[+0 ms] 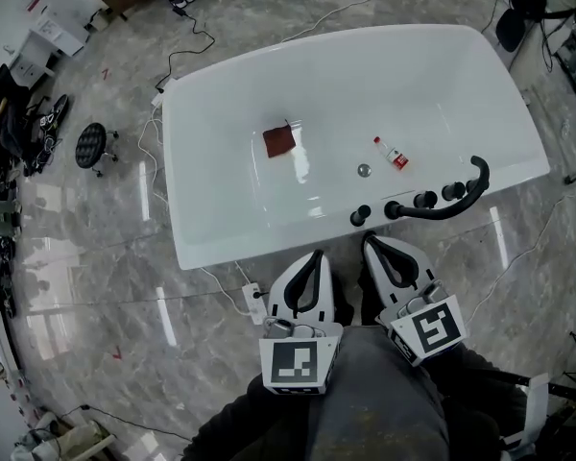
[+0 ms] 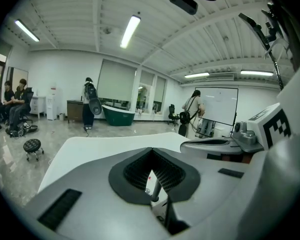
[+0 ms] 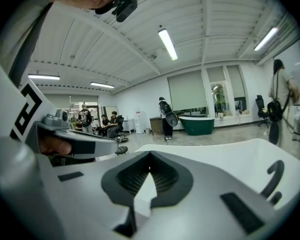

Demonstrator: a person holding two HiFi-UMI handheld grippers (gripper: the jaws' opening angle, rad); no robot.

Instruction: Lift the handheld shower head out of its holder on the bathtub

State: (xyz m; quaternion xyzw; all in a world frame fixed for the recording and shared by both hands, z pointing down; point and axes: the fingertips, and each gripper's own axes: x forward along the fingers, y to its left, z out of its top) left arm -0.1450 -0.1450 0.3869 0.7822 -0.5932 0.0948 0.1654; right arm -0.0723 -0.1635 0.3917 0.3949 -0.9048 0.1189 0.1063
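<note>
Start of task, nothing yet accomplished. The black shower head [image 1: 449, 206] lies in its holder on the near rim of the tub [image 1: 269, 240], at the right end beside the tap knobs [image 1: 424, 200]. Left gripper [image 1: 313, 260] and right gripper [image 1: 374, 245] hover just short of the rim, each with fingers closed together and empty. Remaining, by judgement: open the right fingers, reach the head, close on its handle, and lift it clear.
</note>
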